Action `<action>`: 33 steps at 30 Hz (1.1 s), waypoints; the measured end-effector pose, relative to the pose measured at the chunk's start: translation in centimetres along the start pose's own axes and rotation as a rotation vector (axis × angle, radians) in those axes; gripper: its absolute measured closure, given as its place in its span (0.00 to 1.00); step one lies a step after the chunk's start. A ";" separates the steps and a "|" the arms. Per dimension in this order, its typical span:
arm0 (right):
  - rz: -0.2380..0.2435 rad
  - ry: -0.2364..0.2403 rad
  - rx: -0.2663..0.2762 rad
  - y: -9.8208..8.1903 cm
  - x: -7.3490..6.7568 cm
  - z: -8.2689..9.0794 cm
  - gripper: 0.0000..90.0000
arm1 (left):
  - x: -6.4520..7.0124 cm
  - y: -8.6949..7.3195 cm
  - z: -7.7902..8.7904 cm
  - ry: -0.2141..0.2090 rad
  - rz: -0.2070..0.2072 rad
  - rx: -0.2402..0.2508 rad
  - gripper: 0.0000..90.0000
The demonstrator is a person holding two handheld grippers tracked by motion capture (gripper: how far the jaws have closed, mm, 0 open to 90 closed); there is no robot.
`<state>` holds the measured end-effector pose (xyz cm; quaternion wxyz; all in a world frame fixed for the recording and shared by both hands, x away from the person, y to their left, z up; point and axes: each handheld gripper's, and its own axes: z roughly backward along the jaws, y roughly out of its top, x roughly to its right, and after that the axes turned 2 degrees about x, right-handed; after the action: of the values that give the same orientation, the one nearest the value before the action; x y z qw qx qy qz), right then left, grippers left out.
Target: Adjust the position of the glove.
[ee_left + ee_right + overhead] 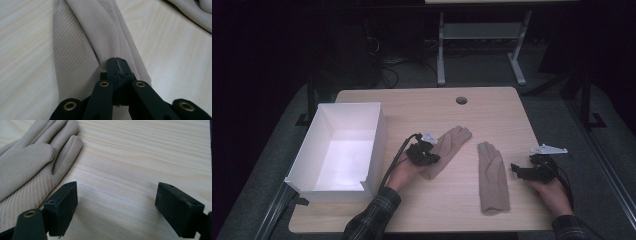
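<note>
Two beige knit gloves lie on the wooden table (492, 115). The left glove (452, 142) lies slanted near the middle, and my left gripper (432, 157) is shut on its cuff end. In the left gripper view the jaws meet on a pinched fold of that glove (100, 32), with the left gripper (116, 61) closed tight on the fabric. The right glove (493, 175) lies flat, fingers pointing away from me. My right gripper (517, 170) rests just right of it, open. In the right gripper view the right gripper (116, 202) holds nothing, and the glove (30, 157) lies beyond its left jaw.
A white open box (377, 135) stands at the table's left side, close to my left forearm. A round cable hole (461, 100) sits near the far edge. More beige fabric (192, 10) shows at the top right of the left gripper view.
</note>
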<state>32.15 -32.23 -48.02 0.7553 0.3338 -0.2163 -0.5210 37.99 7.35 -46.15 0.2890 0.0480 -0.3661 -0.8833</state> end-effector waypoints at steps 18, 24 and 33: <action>-0.005 0.002 0.000 0.0 0.0 0.0 0.20 | 2.9 -3.3 3.1 -0.041 -0.017 -0.023 0.99; -0.007 0.002 0.000 0.0 -0.1 0.0 0.20 | 2.1 -1.9 3.7 0.050 -0.012 0.023 0.92; -0.007 0.002 0.001 0.0 -0.1 0.0 0.20 | -0.8 -1.3 2.2 0.113 0.049 0.015 0.74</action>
<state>32.14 -32.17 -48.01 0.7534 0.3352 -0.2148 -0.5233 37.37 9.86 -45.48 0.3301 0.0909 -0.3570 -0.8691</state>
